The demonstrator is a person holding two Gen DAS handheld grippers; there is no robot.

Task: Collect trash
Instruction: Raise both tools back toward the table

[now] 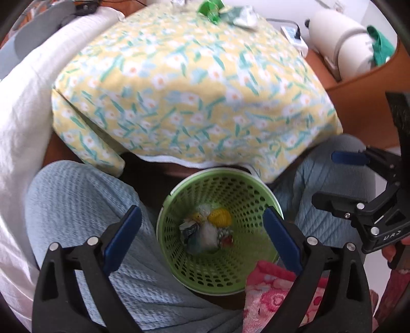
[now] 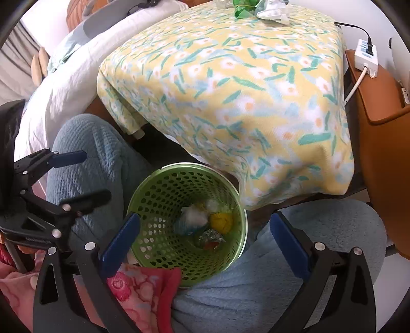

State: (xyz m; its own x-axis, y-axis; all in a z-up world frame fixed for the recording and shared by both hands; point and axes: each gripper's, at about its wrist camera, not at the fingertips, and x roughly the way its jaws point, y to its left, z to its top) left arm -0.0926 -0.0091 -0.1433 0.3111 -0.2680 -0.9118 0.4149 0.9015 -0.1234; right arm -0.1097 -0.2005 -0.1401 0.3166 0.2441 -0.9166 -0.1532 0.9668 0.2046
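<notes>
A green perforated basket (image 1: 220, 172) (image 2: 179, 165) stands on the floor between a seated person's knees. At its bottom lie several crumpled pieces of trash (image 1: 207, 230) (image 2: 205, 225), one of them yellow. My left gripper (image 1: 202, 212) (image 2: 89, 176) hangs open over the basket with nothing between its blue pads. My right gripper (image 2: 205, 217) (image 1: 333, 179) is beside it, also open and empty above the basket. At the table's far edge lie a green wrapper (image 1: 210, 9) (image 2: 243, 7) and a crumpled pale wrapper (image 1: 243, 16) (image 2: 271, 11).
A table under a yellow floral cloth (image 1: 192, 89) (image 2: 243, 89) overhangs the basket's far side. White bedding (image 1: 23, 115) lies to the left. A brown stand (image 2: 379, 102) carries a power strip (image 2: 366, 55). A pink floral cloth (image 2: 138, 287) lies at the basket's near rim.
</notes>
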